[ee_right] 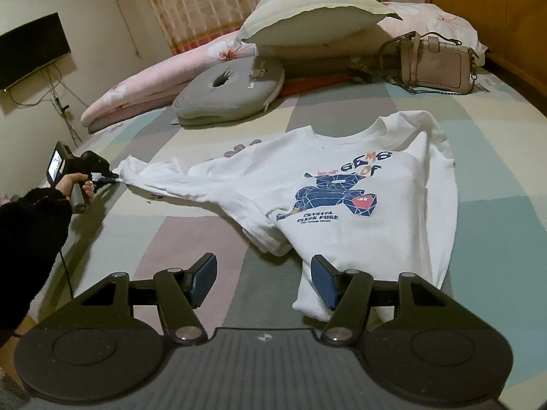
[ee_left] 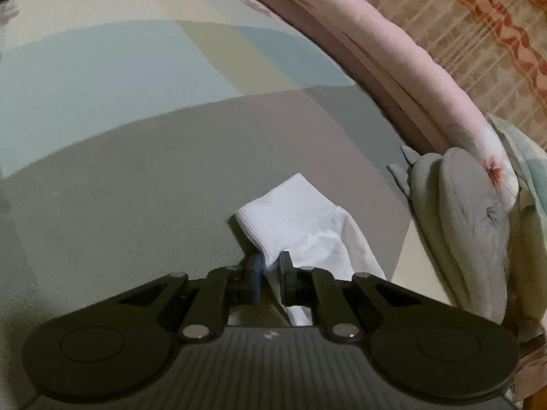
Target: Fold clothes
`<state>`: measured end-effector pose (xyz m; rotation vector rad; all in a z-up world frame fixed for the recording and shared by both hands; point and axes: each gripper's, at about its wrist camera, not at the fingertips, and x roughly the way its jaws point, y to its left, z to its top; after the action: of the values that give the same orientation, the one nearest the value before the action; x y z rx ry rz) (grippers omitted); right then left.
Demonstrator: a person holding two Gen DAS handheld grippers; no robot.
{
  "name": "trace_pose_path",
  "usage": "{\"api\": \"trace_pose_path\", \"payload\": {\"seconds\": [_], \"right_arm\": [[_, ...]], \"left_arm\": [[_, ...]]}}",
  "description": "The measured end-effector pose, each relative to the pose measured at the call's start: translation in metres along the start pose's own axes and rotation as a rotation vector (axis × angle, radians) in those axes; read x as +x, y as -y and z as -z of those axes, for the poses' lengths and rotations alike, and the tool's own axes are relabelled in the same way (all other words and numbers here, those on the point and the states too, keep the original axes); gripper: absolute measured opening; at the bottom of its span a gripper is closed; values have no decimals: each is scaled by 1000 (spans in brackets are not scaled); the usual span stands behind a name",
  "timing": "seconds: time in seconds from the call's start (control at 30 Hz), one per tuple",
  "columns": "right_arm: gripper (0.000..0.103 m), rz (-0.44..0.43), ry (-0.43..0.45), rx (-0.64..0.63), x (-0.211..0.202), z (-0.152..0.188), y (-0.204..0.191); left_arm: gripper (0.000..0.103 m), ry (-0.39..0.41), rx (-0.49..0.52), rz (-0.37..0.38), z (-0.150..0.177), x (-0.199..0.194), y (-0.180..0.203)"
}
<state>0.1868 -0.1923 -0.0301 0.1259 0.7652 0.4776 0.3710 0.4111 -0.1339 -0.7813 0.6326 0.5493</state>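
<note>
Left gripper (ee_left: 270, 266) pinches the white sweatshirt's (ee_right: 342, 198) ribbed cuff (ee_left: 254, 229); right gripper (ee_right: 263, 280) gapes wide, holding nothing.
The soft, printed sweatshirt lies flat on the patchwork bedspread (ee_right: 495, 157), hem at 6 o'clock partly hidden behind the right fingers.

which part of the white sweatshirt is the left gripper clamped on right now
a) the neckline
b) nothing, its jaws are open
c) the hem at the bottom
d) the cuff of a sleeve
d) the left gripper has its jaws shut on the ribbed sleeve cuff of the white sweatshirt, and the right wrist view shows that sleeve pulled out to the side.
</note>
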Motion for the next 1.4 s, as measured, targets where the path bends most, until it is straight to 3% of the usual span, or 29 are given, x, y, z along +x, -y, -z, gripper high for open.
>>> {"api": "trace_pose_path", "payload": {"seconds": [0.13,0.23,0.5,0.77,0.93,1.07,1.27,1.4], "right_arm": [[66,9,5,9,-2,0,5],[66,12,7,15,-2,0,10],[66,5,3,17,-2,-3,17],[66,80,18,46,-23,-4,53],[65,110,-3,150,-24,5,100],[60,152,-51,238,-14,21,135],[59,246,-110,229,1,44,147],[62,308,-130,195,8,57,149]], "left_arm": [[8,71,109,-53,-1,-28,3],[8,71,108,-58,-8,-52,-13],[17,-52,189,-150,0,-75,-40],[31,-63,440,-221,33,-106,-17],[45,-116,571,-88,83,-129,13],[55,-160,731,58,148,-147,55],[59,-315,939,346,249,-183,128],[62,-334,1121,493,303,-218,174]]}}
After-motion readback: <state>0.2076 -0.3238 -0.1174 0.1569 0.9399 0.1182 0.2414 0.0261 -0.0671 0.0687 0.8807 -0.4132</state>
